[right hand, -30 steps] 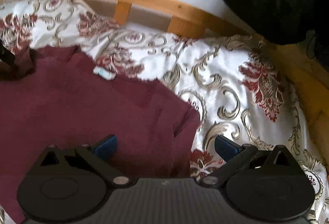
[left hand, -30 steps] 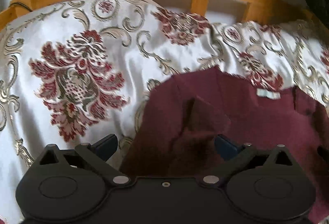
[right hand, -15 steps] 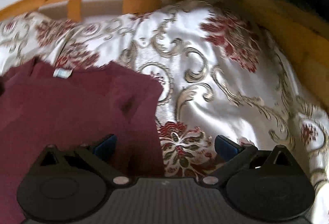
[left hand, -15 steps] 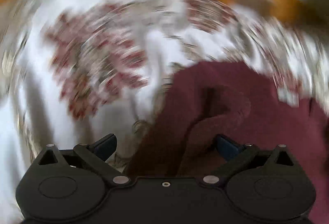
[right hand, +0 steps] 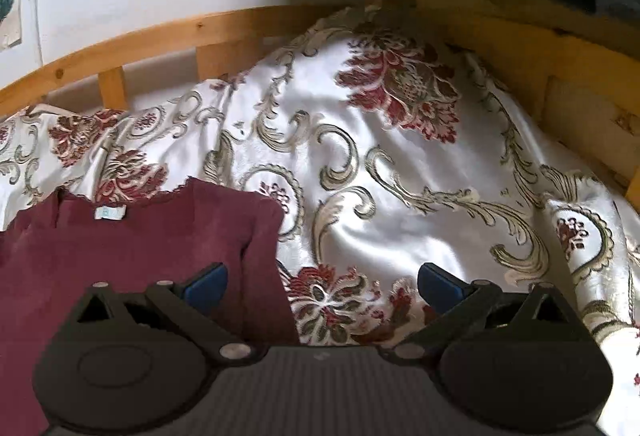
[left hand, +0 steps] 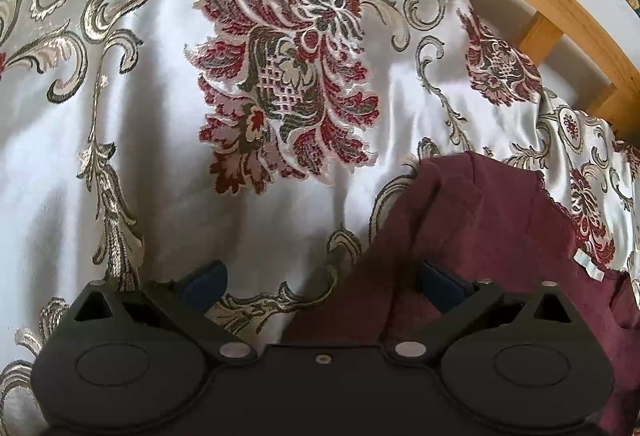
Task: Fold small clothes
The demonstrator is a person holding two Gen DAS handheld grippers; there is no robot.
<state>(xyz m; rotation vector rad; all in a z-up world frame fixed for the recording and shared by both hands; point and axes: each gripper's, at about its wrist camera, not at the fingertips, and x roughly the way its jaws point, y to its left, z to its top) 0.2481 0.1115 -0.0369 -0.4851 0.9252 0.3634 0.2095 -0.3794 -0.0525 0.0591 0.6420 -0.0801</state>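
We are working over a maroon knit top that is lying flat on the floral satin bedspread of a bed with a wooden bed frame; its white neck label is facing up near the far edge. Our left tool is hovering with its 2 blue pads spread wide, pinching nothing, and the garment's left edge is running between them. Our right tool is likewise spread and empty, straddling the garment's right edge, with 1 pad over maroon fabric and the other over the bedspread. We are judging that the side sections are already turned inward, since a fold ridge is showing near the right edge, so the step in hand seems to be taking hold for the next fold. To do it well, we should be lowering each tool until 1 pad slides under the doubled edge, closing on every layer at once, gripping at matching heights on both sides, and lifting evenly so the slippery bedspread is not dragged along.
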